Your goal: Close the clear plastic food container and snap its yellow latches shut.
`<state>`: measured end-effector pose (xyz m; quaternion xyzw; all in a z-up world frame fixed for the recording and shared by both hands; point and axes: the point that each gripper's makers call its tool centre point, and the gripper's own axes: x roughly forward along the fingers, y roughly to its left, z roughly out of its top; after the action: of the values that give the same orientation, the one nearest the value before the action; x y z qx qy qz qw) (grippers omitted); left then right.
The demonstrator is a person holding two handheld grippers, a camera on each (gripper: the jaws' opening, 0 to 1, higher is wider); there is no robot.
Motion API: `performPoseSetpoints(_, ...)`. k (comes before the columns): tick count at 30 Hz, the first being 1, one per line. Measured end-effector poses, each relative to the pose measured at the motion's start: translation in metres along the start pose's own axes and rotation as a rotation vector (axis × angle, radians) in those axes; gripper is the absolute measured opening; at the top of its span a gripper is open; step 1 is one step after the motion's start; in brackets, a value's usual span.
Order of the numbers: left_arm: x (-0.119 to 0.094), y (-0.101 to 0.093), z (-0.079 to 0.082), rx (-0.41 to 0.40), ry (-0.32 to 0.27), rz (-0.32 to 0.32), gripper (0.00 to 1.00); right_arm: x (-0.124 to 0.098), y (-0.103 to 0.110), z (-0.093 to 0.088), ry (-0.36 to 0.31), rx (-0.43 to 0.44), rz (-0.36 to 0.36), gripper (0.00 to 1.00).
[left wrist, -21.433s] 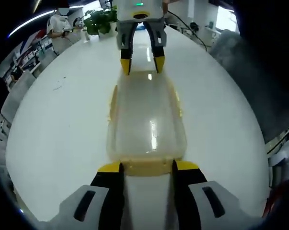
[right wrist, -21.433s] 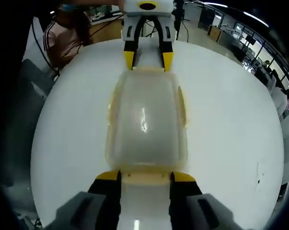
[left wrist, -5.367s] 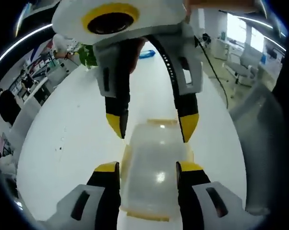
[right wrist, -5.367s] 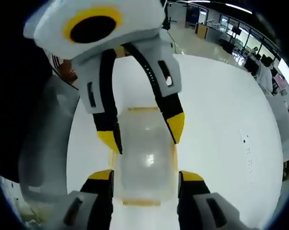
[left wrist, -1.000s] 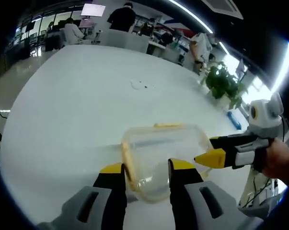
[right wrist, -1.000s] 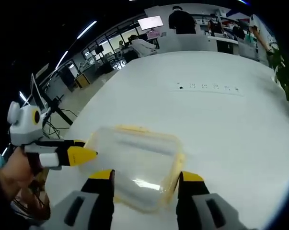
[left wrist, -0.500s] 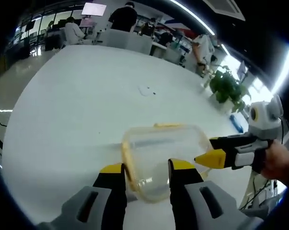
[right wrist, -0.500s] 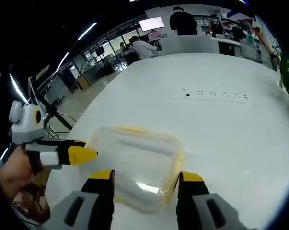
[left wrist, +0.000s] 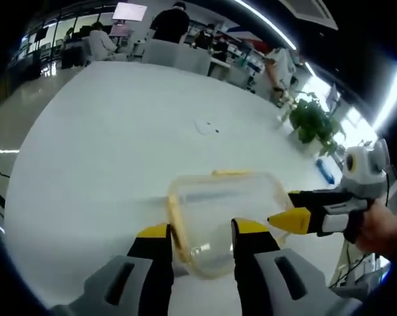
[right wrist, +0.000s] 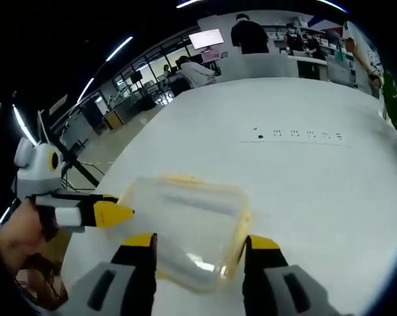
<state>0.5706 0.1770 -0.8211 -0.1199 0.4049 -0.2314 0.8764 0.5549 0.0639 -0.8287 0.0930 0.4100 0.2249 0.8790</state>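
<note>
Container (left wrist: 218, 220), lid on, rests on the white table (left wrist: 99, 138). Left gripper (left wrist: 198, 234) jaws stand apart, straddling its near left corner. Right gripper (right wrist: 197, 245) jaws stand apart over its near edge.

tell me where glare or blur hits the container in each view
Left gripper view: container slightly soft, a faint pale streak across its lid, table edge bowed by fisheye. Right gripper view: bright glint near the container's close edge, background blurred.

Bright ceiling strip lights (left wrist: 264, 23) glare off the white table (left wrist: 106, 131); fisheye bending and softness blur the edges.
</note>
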Motion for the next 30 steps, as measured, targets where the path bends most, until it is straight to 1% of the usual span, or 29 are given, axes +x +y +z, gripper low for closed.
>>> performPoseSetpoints(1, 0.000, 0.000, 0.000, 0.001, -0.005, 0.002, 0.33, 0.000, 0.000, 0.000, -0.003, 0.001, -0.001, 0.51)
performPoseSetpoints(2, 0.000, 0.001, 0.002, 0.019, -0.014, 0.004, 0.34, 0.000, 0.000, 0.000, -0.006, 0.001, 0.000, 0.52)
performPoseSetpoints(3, -0.002, 0.002, 0.005, 0.122, -0.018, -0.001, 0.35, 0.000, 0.000, 0.001, -0.009, -0.010, 0.016, 0.50)
performPoseSetpoints(4, -0.003, 0.004, 0.008, 0.163, -0.026, 0.011, 0.36, -0.002, 0.000, 0.002, -0.016, -0.024, 0.018, 0.48)
performPoseSetpoints(5, -0.004, 0.006, 0.010, 0.180, -0.034, 0.039, 0.38, -0.004, -0.003, 0.004, -0.023, -0.036, 0.009, 0.47)
performPoseSetpoints(6, -0.005, 0.009, 0.011, 0.177, -0.035, 0.065, 0.43, -0.006, -0.006, 0.007, -0.033, -0.047, -0.004, 0.46)
performPoseSetpoints(7, -0.006, 0.009, 0.013, 0.174, -0.051, 0.062, 0.46, -0.008, -0.009, 0.008, -0.040, -0.037, -0.005, 0.49)
performPoseSetpoints(8, -0.007, 0.010, 0.014, 0.163, -0.055, 0.062, 0.50, -0.009, -0.008, 0.010, -0.049, -0.019, 0.001, 0.52)
performPoseSetpoints(9, -0.007, 0.012, 0.015, 0.135, -0.065, 0.054, 0.55, -0.009, -0.004, 0.010, -0.051, 0.010, 0.028, 0.56)
performPoseSetpoints(11, -0.009, 0.011, 0.017, 0.110, -0.085, 0.036, 0.58, -0.011, -0.004, 0.013, -0.076, 0.008, 0.034, 0.62)
performPoseSetpoints(13, -0.012, 0.012, 0.018, 0.110, -0.101, 0.037, 0.62, -0.014, -0.005, 0.016, -0.096, -0.006, 0.039, 0.69)
performPoseSetpoints(14, -0.012, 0.012, 0.019, 0.115, -0.106, 0.036, 0.63, -0.017, -0.003, 0.019, -0.122, 0.006, 0.053, 0.72)
performPoseSetpoints(15, -0.012, 0.012, 0.019, 0.115, -0.113, 0.035, 0.67, -0.019, -0.002, 0.020, -0.130, 0.016, 0.065, 0.72)
performPoseSetpoints(16, -0.012, 0.013, 0.021, 0.108, -0.118, 0.027, 0.71, -0.022, -0.002, 0.018, -0.124, 0.020, 0.076, 0.72)
performPoseSetpoints(17, -0.012, 0.013, 0.022, 0.097, -0.121, 0.024, 0.75, -0.023, -0.001, 0.018, -0.126, 0.014, 0.075, 0.74)
performPoseSetpoints(18, -0.013, 0.013, 0.023, 0.086, -0.128, 0.023, 0.81, -0.023, 0.000, 0.017, -0.128, 0.001, 0.073, 0.81)
performPoseSetpoints(19, -0.014, 0.012, 0.026, 0.080, -0.143, 0.023, 0.84, -0.024, 0.000, 0.017, -0.128, -0.011, 0.070, 0.88)
performPoseSetpoints(21, -0.016, 0.012, 0.028, 0.085, -0.149, 0.031, 0.89, -0.024, 0.000, 0.016, -0.122, -0.017, 0.067, 1.00)
performPoseSetpoints(22, -0.016, 0.011, 0.028, 0.089, -0.149, 0.033, 0.91, -0.025, 0.000, 0.015, -0.111, -0.016, 0.070, 1.00)
performPoseSetpoints(25, -0.021, 0.009, 0.026, 0.105, -0.140, 0.034, 0.99, -0.031, 0.007, 0.016, -0.114, -0.030, 0.082, 1.00)
performPoseSetpoints(28, -0.028, 0.006, 0.024, 0.122, -0.138, 0.031, 0.99, -0.036, 0.011, 0.017, -0.117, -0.050, 0.087, 1.00)
performPoseSetpoints(30, -0.034, 0.005, 0.025, 0.115, -0.145, 0.027, 0.99, -0.040, 0.013, 0.019, -0.125, -0.053, 0.093, 1.00)
